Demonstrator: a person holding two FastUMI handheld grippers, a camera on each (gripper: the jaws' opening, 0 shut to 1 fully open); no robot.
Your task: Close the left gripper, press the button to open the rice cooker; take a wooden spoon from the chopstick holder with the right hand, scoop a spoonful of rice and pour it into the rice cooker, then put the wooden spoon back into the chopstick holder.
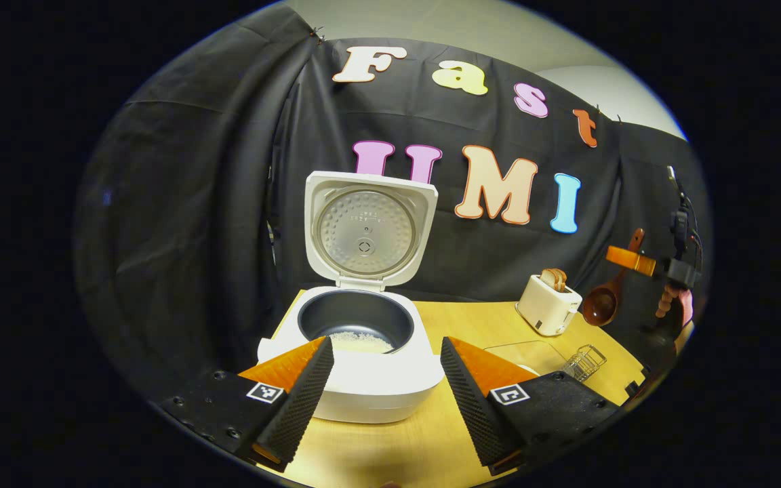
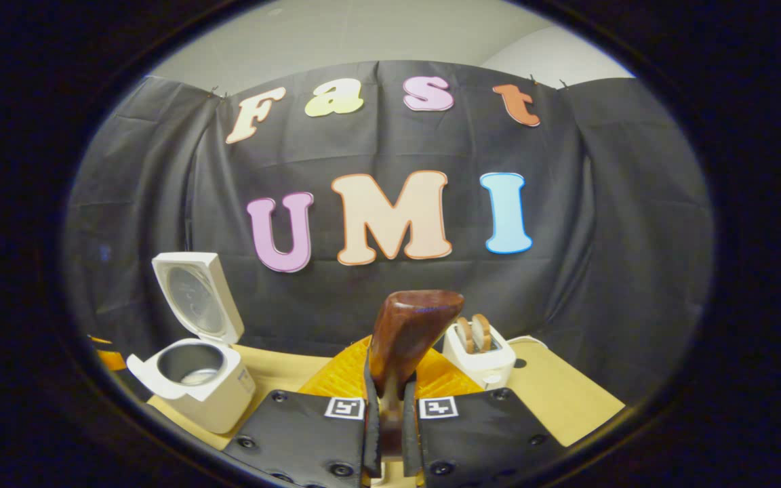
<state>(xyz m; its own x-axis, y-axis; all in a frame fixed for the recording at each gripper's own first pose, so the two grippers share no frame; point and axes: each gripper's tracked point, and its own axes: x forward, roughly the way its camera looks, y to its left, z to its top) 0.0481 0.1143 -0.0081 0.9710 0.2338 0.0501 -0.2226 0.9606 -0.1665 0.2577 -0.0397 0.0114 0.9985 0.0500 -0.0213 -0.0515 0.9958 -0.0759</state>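
Inside the lid (image 1: 364, 230), embossed writing too small to read.

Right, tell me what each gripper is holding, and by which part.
The right gripper is shut on the wooden spoon, clamping its handle, bowl end raised. The left gripper is open and holds nothing.

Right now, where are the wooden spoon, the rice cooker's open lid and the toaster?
wooden spoon (image 2: 409, 332): right gripper view, back of its bowl.
rice cooker lid (image 1: 365, 230): left gripper view, inner metal plate.
toaster (image 1: 548, 306): left gripper view, white side wall.
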